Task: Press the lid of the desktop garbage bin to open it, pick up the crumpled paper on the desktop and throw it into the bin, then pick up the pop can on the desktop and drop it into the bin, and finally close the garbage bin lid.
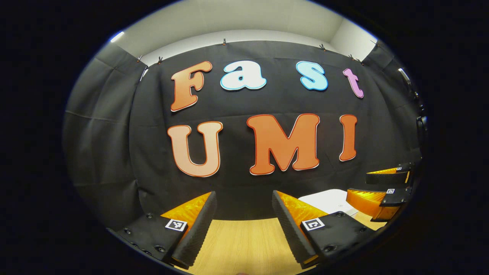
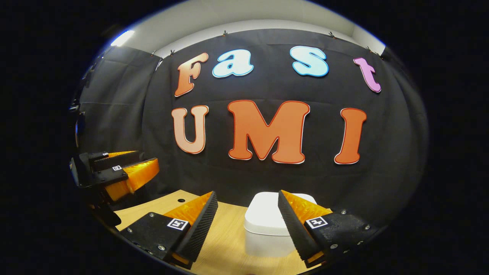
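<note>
Quick tally: one bin (image 2: 267, 223), lid shut, is counted on one table (image 2: 225, 244); two grippers, left (image 1: 244, 225) and right (image 2: 248, 225), are seen.

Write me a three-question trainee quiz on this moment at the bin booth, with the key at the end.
1. True or false: the lid of the white garbage bin is down.
2. Multiple choice: in the right gripper view, where does the bin stand relative to the right gripper? A) ahead, partly behind one of its fingers; B) clamped between both fingers; C) far off behind the left gripper.
3. Fill in: both grippers' jaws stand ____, with nothing between the fingers.

Key: 1 true. 2 A. 3 open. The left gripper also hangs above the wooden table, and its view catches the bin at its right side.
</note>
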Demonstrator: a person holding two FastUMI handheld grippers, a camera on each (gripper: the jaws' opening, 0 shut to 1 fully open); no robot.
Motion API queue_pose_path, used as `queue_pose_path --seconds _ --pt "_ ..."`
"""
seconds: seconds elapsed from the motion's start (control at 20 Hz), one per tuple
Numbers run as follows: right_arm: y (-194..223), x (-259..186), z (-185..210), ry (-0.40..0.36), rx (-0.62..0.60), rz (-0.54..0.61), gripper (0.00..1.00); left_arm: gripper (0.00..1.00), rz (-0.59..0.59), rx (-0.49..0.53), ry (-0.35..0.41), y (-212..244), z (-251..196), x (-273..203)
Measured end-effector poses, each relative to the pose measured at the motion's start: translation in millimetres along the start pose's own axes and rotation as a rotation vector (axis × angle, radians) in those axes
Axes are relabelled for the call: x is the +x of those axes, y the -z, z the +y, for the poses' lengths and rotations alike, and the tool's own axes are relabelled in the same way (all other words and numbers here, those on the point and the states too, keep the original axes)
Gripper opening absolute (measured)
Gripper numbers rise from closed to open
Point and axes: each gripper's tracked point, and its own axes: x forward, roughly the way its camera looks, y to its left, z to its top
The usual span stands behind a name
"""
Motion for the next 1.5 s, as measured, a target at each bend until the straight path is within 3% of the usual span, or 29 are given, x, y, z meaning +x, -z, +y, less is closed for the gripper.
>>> queue_pose_path --seconds 0.55,0.95,1.25,1.5 --pt "-12 -25 29 0.091 -0.061 -0.009 0.96 0.94 -0.016 -0.016 0.063 16 57 -9" --pt "-13 -36 30 0.099 -0.033 -0.007 0.96 0.93 0.0 -0.012 0.023 22 87 -9" --pt "-5 -52 -9 0.088 -0.041 -0.004 0.96 0.94 0.012 -0.005 -0.042 22 73 -10" --pt "-2 -69 -63 0.057 -0.003 -0.013 0.97 0.94 0.009 0.022 -0.092 14 27 -20"
